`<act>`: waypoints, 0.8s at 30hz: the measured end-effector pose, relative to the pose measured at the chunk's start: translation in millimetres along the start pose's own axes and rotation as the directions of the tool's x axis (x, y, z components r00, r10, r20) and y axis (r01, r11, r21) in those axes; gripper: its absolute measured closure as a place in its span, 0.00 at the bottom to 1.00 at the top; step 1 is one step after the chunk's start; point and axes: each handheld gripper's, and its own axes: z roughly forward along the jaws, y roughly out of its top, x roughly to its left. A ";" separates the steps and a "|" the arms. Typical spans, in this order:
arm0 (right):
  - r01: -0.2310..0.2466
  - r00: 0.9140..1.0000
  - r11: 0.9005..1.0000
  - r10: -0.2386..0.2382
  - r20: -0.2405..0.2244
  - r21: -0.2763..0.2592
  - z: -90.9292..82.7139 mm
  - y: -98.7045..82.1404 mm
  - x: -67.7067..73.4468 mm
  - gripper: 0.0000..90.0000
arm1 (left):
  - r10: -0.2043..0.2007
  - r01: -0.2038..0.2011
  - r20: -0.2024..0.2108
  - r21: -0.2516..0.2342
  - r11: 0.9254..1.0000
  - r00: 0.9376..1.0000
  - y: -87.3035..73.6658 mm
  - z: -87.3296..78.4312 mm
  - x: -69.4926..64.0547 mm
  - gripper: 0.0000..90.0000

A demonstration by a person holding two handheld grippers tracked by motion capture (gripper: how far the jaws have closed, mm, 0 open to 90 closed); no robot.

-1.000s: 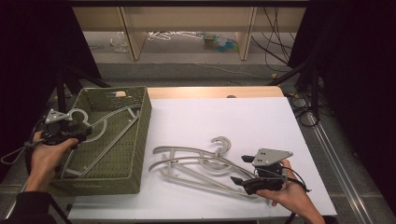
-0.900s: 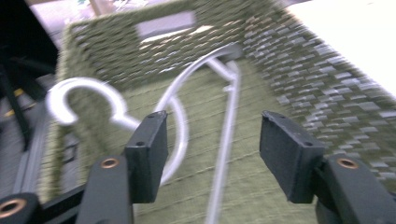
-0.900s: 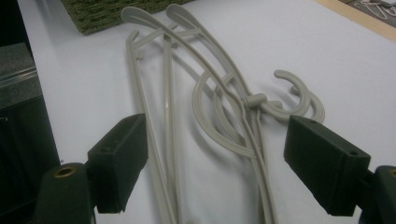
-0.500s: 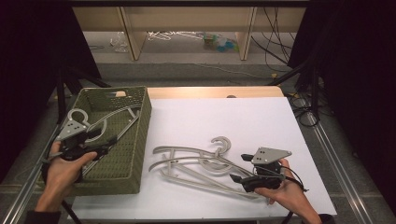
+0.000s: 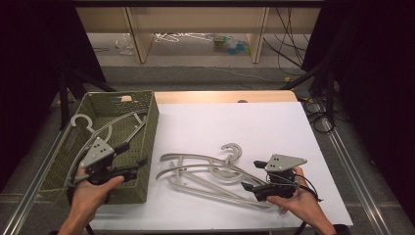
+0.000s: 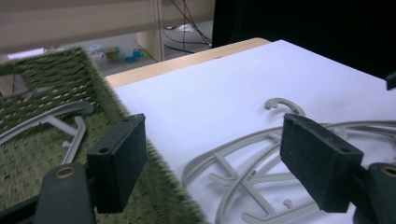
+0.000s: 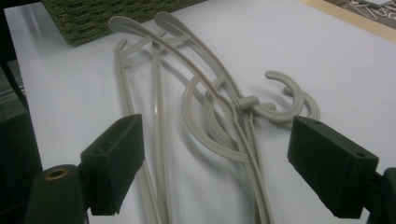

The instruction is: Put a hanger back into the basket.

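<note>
Basket: olive-green woven plastic basket (image 5: 147, 128), rectangular, at the left edge of the white table sheet (image 5: 230, 122).
Basket contents: one pale grey plastic clothes hanger (image 5: 105, 128) lying slantwise inside, its hook resting over the far left rim.
Left gripper: black two-jaw left gripper (image 5: 132, 169) held over the basket's near right corner, pointing toward the sheet. In the left gripper view its jaws stand wide apart with nothing between the pads; they have just been opening.
Table sheet: white, covering most of the tan wooden tabletop (image 5: 220, 96).
Loose hangers: pile of pale grey plastic hangers (image 5: 205, 174) lying flat on the sheet between the two grippers, overlapping one another, hooks toward the far side.
Right gripper: black two-jaw right gripper (image 5: 254, 188) low over the near right end of the pile. In the right gripper view its jaws stand wide, one on each side of the hangers' arms (image 7: 210, 121); the pads press on nothing.
</note>
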 end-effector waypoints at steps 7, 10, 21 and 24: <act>-0.008 1.000 1.000 0.008 0.001 -0.003 0.4 -0.6 0.4 0.20 | 0.004 -0.003 0.096 -0.009 1.000 0.995 -12.4 7.5 -34.7 0.19; -0.004 1.000 1.000 0.004 0.008 -0.004 1.3 -0.9 0.3 0.20 | 0.020 -0.019 0.118 -0.008 1.000 0.993 -22.0 12.2 -45.3 0.19; 0.002 1.000 1.000 -0.002 0.006 -0.002 2.2 -1.2 0.4 0.20 | 0.058 -0.061 0.146 0.015 0.998 0.988 -44.4 24.9 -66.2 0.18; -0.003 1.000 1.000 0.003 0.002 0.009 3.8 -2.6 -0.4 0.20 | 0.074 -0.078 0.149 0.022 0.997 0.986 -46.4 26.3 -70.4 0.18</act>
